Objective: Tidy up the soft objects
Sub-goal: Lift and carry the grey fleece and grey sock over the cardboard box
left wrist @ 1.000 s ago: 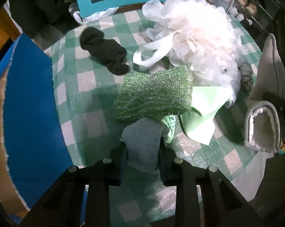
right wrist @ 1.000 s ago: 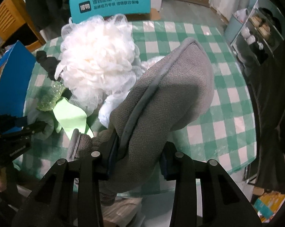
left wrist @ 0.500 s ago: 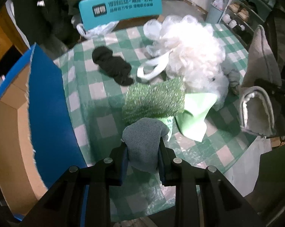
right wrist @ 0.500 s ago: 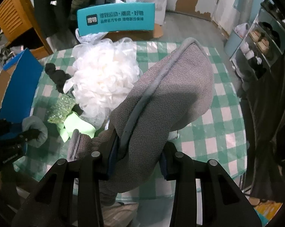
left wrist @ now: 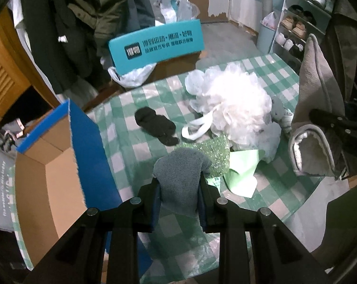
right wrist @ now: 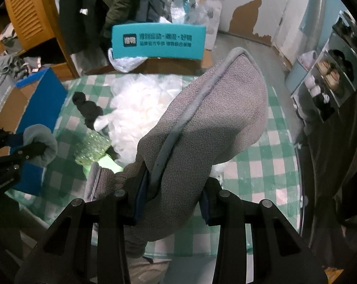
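Holding both items above the checkered desk (left wrist: 131, 108): left gripper (left wrist: 179, 190) jaws clamped on a grey sock (left wrist: 180, 175), right gripper (right wrist: 170, 189) jaws clamped on a grey fleece slipper (right wrist: 209, 123).

Round table (left wrist: 140, 108) with a green and white checked cloth. On it: black sock (left wrist: 155, 126), fluffy white puff (left wrist: 235, 104), shiny green scrubber (left wrist: 211, 152), light green paper (left wrist: 243, 169).
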Demonstrator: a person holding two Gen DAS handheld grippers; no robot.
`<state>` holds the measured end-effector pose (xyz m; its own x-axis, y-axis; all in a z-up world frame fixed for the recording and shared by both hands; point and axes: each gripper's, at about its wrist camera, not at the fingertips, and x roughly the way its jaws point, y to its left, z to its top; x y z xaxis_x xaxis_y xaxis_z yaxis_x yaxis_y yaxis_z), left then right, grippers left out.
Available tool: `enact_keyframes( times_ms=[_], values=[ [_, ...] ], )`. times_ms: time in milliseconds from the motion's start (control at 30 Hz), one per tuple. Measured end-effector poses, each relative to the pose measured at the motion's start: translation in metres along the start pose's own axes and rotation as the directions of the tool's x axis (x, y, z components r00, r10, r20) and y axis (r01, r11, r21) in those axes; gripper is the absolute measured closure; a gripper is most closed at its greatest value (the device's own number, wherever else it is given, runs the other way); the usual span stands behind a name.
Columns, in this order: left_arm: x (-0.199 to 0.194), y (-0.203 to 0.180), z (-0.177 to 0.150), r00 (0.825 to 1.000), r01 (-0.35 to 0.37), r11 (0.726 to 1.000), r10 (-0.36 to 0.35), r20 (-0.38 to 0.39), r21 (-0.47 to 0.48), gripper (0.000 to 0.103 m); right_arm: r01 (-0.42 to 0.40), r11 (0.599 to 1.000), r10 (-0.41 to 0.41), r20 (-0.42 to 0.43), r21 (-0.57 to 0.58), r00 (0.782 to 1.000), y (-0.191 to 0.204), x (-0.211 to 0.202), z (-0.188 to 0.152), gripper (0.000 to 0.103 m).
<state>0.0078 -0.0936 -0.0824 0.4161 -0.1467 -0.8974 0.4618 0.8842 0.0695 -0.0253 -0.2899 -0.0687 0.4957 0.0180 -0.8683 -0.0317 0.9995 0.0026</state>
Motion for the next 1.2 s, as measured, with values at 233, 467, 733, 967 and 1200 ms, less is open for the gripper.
enact_keyframes(
  times_ms=[233,467,733,967,1200],
  values=[
    [-0.014,0.010,0.004,0.999,-0.006,1.000,0.006,0.043,-0.005,0.077,-0.019,0.999,0.020,0.035,-0.032,0.999,0.013,-0.011,0.012,0.067],
    [-0.026,0.027,0.004,0.998,-0.017,0.999,0.019,0.066,-0.030,0.077,-0.030,0.996,0.034,0.053,-0.081,0.998,0.032,-0.017,0.021,0.067],
    [-0.038,0.051,0.002,0.996,-0.010,0.997,0.017,0.089,-0.072,0.077,-0.044,0.991,0.051,0.059,-0.123,0.997,0.053,-0.019,0.031,0.067],
    [-0.044,0.072,-0.003,0.995,-0.024,0.994,0.034,0.095,-0.111,0.077,-0.069,0.984,0.081,0.067,-0.166,0.994,0.076,-0.024,0.042,0.067],
    [-0.051,0.096,-0.012,0.993,-0.037,0.988,0.052,0.101,-0.149,0.077,-0.108,0.970,0.126,0.071,-0.218,0.989,0.109,-0.028,0.055,0.067]
  ],
)
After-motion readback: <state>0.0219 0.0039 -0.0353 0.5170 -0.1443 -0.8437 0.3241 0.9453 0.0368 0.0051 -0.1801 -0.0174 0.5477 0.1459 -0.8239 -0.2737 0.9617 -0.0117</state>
